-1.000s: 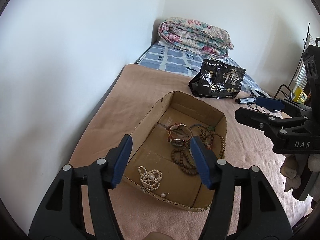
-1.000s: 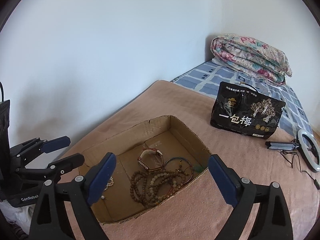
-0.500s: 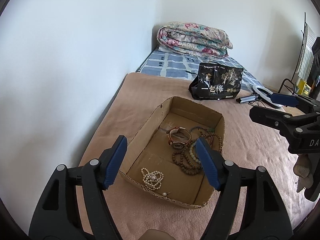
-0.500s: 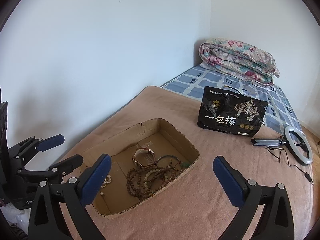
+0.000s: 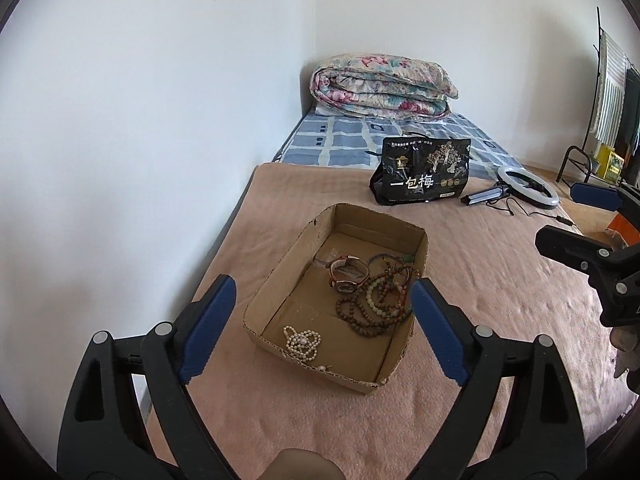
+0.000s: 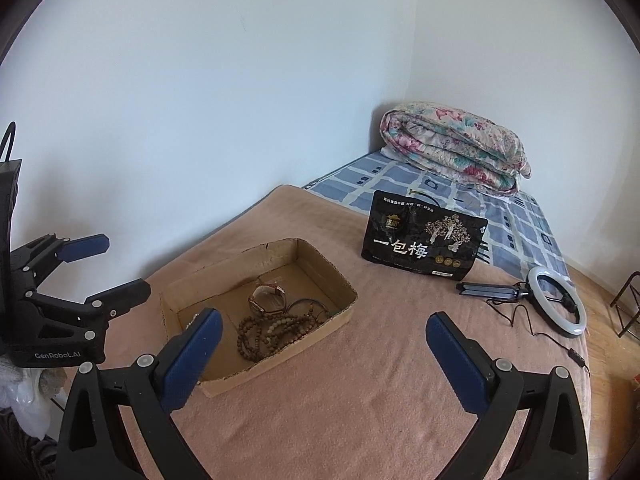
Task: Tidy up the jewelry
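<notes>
An open cardboard box point(image 5: 280, 264) sits on the tan blanket with jewelry inside. A white pearl strand point(image 5: 302, 342) lies near its front, and a watch point(image 5: 348, 276) and brown bead strands point(image 5: 376, 308) lie toward the right wall. My left gripper point(image 5: 322, 284) hovers above and short of the box, its jaws opening and holding nothing. My right gripper point(image 6: 324, 316) stands open and empty, back from the box point(image 6: 320, 336), with the watch point(image 6: 269, 300) and beads point(image 6: 272, 334) in sight. Each gripper shows in the other's view: the right gripper point(image 5: 560, 216) and the left gripper point(image 6: 126, 262).
A black snack bag point(image 5: 422, 176) stands behind the box, with a ring light point(image 5: 526, 188) and its cable to the right. A folded floral quilt point(image 5: 380, 86) lies on the blue checked sheet at the far corner. A white wall runs along the bed's left side.
Both grippers have drawn back and risen, so the box looks smaller and farther. The left gripper's jaws have spread wider. The jewelry in the box has not moved.
</notes>
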A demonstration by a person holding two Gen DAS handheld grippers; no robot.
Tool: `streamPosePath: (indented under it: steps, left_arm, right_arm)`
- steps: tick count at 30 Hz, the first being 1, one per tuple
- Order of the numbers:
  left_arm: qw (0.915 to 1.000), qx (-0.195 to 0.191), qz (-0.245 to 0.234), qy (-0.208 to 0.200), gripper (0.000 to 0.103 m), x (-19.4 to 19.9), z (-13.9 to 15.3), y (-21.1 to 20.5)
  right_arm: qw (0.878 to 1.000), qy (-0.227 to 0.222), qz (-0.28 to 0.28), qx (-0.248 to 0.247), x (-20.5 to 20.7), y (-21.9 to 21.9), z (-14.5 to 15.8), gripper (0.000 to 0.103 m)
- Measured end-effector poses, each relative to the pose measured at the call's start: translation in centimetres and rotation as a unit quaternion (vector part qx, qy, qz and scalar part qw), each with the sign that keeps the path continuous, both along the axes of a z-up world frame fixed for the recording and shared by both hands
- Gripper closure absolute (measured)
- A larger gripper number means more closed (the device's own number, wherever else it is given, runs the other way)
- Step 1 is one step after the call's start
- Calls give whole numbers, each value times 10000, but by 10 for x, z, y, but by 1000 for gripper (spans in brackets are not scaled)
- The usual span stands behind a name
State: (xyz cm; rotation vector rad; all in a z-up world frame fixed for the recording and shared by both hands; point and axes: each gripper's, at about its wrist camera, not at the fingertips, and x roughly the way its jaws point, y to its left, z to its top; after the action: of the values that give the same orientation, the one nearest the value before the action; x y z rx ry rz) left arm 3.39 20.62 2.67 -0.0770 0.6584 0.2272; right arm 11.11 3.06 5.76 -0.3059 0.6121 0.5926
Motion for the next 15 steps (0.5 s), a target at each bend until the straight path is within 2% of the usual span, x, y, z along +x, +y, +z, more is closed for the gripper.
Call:
streamPosePath:
  steps: [3, 7, 15]
  left_arm:
    - [10000, -38, -3, 0, 11, -8, 5, -7]
    - [9999, 6, 17, -130, 3, -21, 12, -19]
    - [9993, 162, 130, -307, 0, -39, 17, -36]
  right_arm:
    - [10000, 4, -4, 96, -7, -11, 1, 0]
    - [9998, -21, -53, 175, -12, -21, 0, 0]
    - [9998, -59, -66, 178, -18, -33, -3, 0]
